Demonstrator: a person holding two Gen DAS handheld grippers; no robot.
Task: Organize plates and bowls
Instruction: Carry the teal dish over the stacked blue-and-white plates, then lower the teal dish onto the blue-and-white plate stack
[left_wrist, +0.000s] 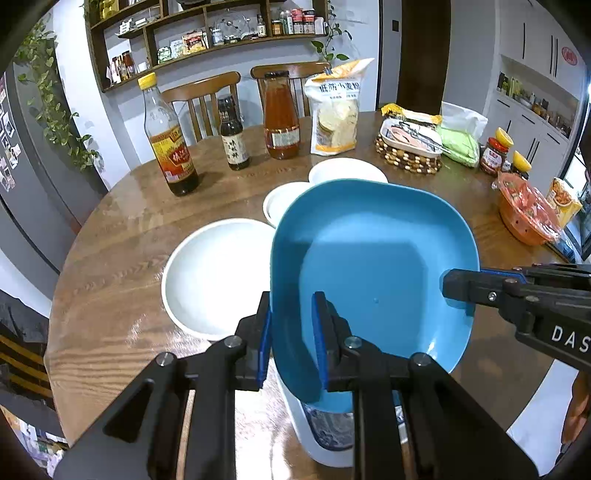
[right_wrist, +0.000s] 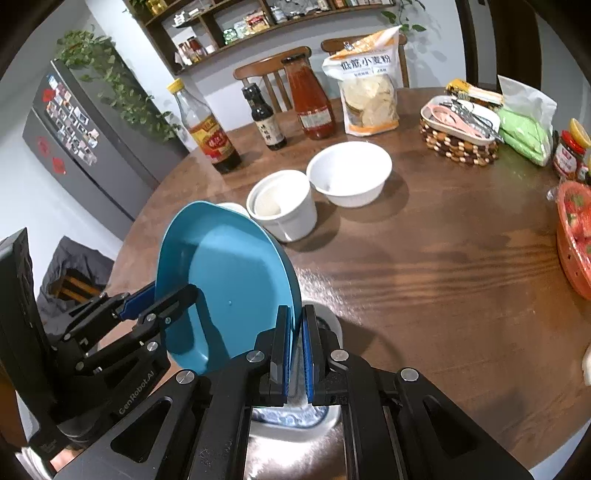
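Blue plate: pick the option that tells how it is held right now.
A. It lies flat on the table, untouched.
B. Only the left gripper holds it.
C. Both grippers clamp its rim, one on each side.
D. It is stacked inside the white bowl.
C: the left gripper and the right gripper each pinch the rim of the blue plate, which hangs tilted above the table.

You see an evenly lit indoor room. Overhead light throws glare streaks across the glossy worktop and soft shadows beside the bowls. Fisheye distortion bends the edges, corners vignette to black, and focus stays fairly sharp throughout.
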